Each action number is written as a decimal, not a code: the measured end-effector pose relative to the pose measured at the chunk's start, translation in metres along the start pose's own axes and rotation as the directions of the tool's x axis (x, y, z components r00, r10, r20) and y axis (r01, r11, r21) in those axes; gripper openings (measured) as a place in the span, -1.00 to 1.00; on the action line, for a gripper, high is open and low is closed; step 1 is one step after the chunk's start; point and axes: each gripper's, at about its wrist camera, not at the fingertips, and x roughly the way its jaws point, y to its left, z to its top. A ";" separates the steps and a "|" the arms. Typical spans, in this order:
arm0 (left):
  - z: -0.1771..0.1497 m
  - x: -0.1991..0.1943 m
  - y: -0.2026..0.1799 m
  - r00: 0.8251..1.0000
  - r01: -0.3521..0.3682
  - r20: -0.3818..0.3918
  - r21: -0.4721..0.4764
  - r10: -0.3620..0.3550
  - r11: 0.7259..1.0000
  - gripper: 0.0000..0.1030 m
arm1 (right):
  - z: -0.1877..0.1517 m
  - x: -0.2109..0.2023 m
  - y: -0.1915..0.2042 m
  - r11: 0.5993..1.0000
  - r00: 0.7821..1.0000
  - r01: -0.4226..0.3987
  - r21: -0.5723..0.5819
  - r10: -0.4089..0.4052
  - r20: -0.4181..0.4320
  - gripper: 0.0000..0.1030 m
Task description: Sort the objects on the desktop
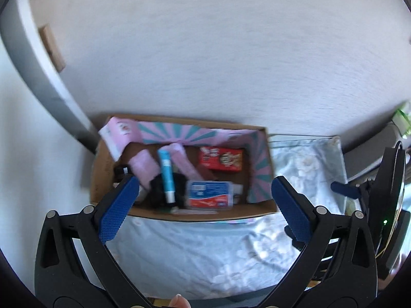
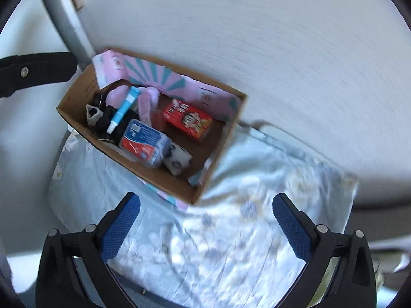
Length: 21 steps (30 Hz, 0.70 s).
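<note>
An open cardboard box (image 1: 108,164) (image 2: 77,95) stands at the far left of the table against the wall. In it lie a blue tube (image 1: 166,177) (image 2: 123,109), a red box (image 1: 222,159) (image 2: 188,120), a blue and red packet (image 1: 209,194) (image 2: 145,142), pink cloth (image 1: 146,165), black items (image 1: 156,192) and a white roll (image 2: 177,159). My left gripper (image 1: 204,195) is open and empty, held in front of the box. My right gripper (image 2: 205,218) is open and empty above the cloth, right of the box. It also shows in the left wrist view (image 1: 344,190).
A pale blue flowered cloth (image 1: 205,254) (image 2: 231,231) covers the table. A white wall (image 1: 205,51) rises behind it. A grey frame (image 1: 38,77) runs along the left. A green object (image 1: 402,120) stands at the far right.
</note>
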 end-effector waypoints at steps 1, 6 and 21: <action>0.001 -0.002 -0.010 1.000 0.021 -0.009 0.013 -0.021 1.000 1.00 | -0.006 -0.005 -0.006 1.000 1.000 0.009 0.022 -0.009 0.004 0.99; 0.006 -0.026 -0.045 1.000 0.021 0.011 0.077 -0.022 0.997 1.00 | -0.028 -0.027 -0.033 0.992 1.000 0.021 0.123 -0.023 0.018 0.99; -0.057 -0.069 -0.072 0.995 0.046 0.088 0.108 -0.056 0.993 1.00 | -0.077 -0.098 -0.041 0.967 0.976 0.066 0.246 -0.115 0.188 0.99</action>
